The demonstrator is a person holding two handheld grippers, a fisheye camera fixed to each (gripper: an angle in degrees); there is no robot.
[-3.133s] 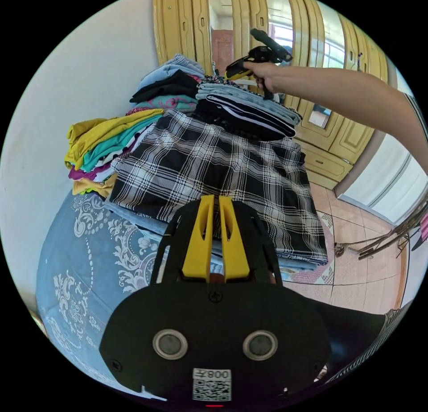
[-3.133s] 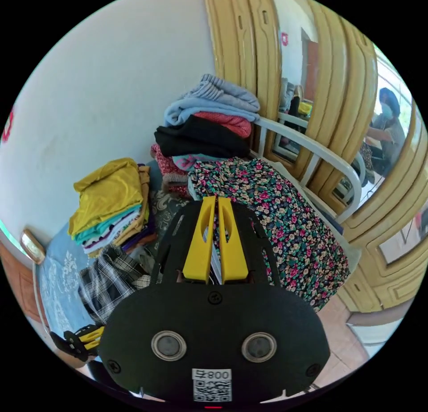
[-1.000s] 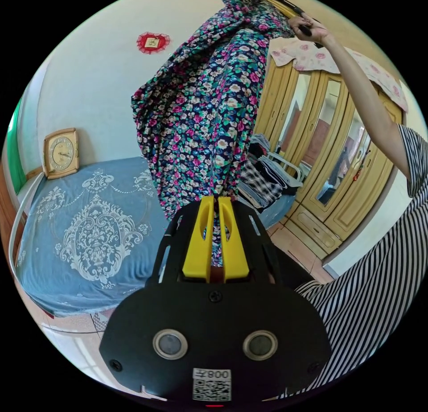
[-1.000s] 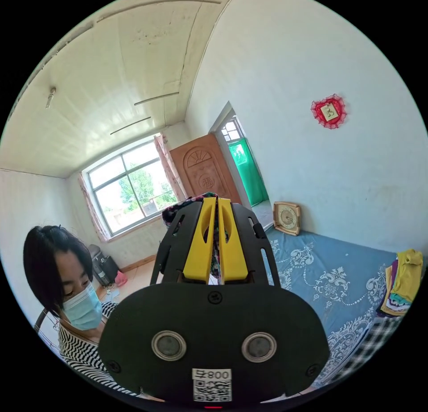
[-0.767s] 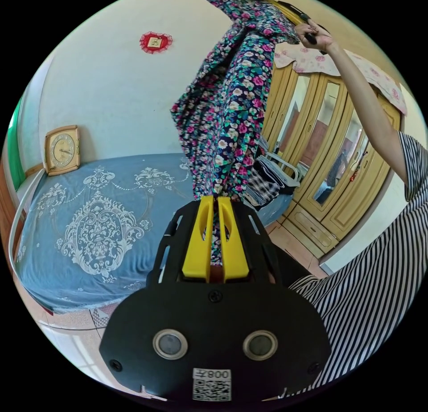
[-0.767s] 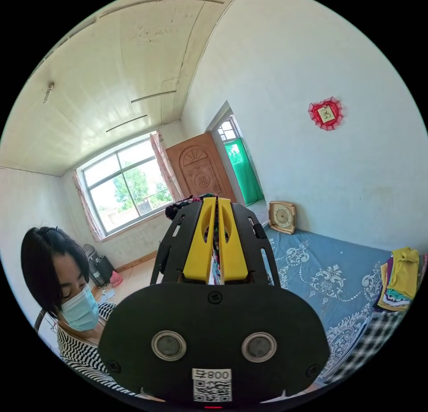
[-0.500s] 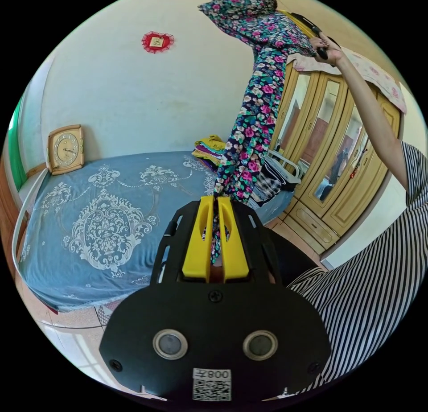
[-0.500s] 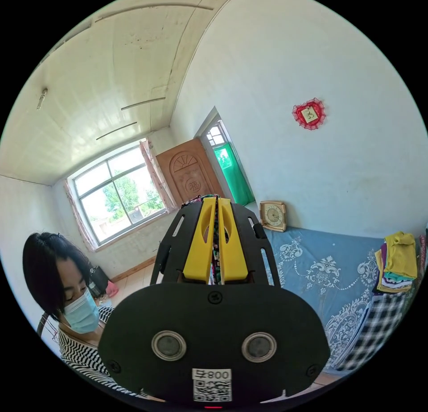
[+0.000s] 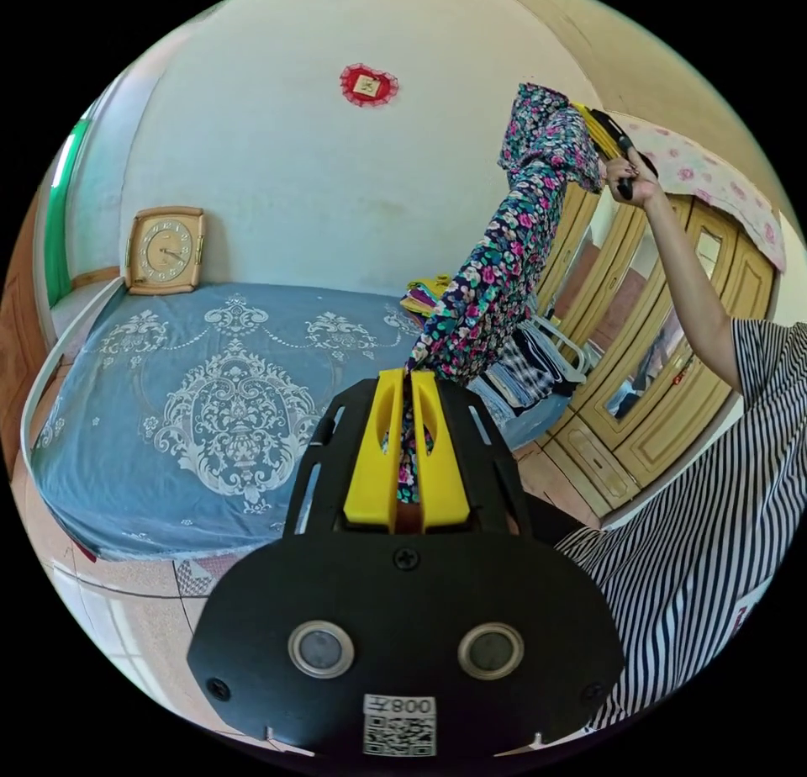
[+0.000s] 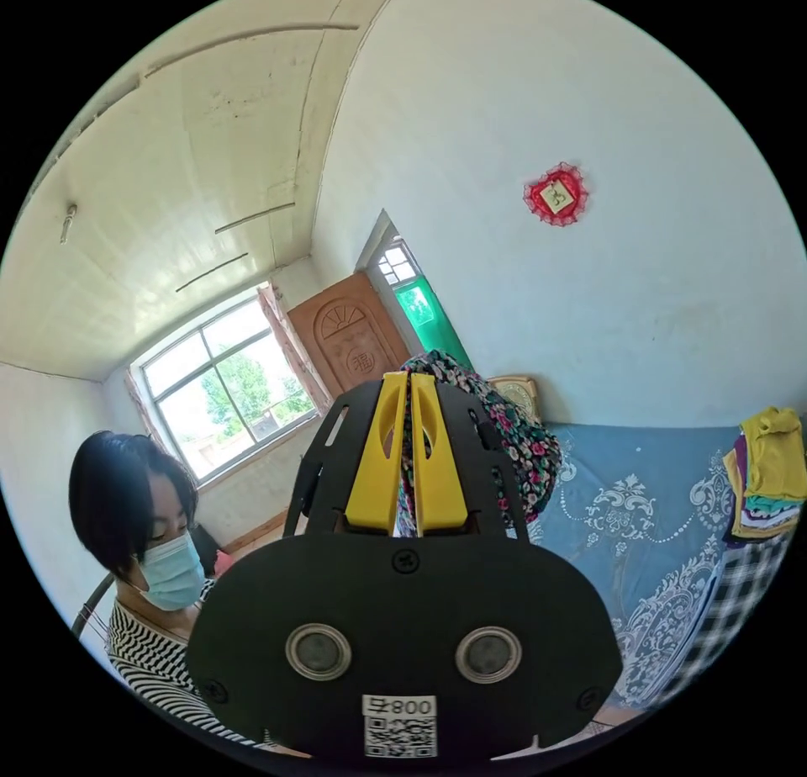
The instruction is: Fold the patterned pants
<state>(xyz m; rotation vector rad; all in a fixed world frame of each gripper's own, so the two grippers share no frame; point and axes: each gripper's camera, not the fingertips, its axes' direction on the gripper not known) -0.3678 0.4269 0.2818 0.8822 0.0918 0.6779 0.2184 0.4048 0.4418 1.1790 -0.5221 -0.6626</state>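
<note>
1. In the left gripper view, the left gripper (image 9: 406, 428) was clamped narrow on one end of the floral pants (image 9: 496, 281), near the person. Half a second before, the cloth hung in a steeper line; now it ran as a taut rope-like band, its long axis slanting up and right to the right gripper (image 9: 607, 138), held high before the wardrobe (image 9: 664, 382). The blue bed (image 9: 193, 390) lay left and far, so spreading out probably came next.

2. In the right gripper view, the right gripper (image 10: 408, 441) pinched the pants' other end between narrow jaws. More bunched cloth (image 10: 513, 441) showed beside it than before, above the bed (image 10: 647, 508).
</note>
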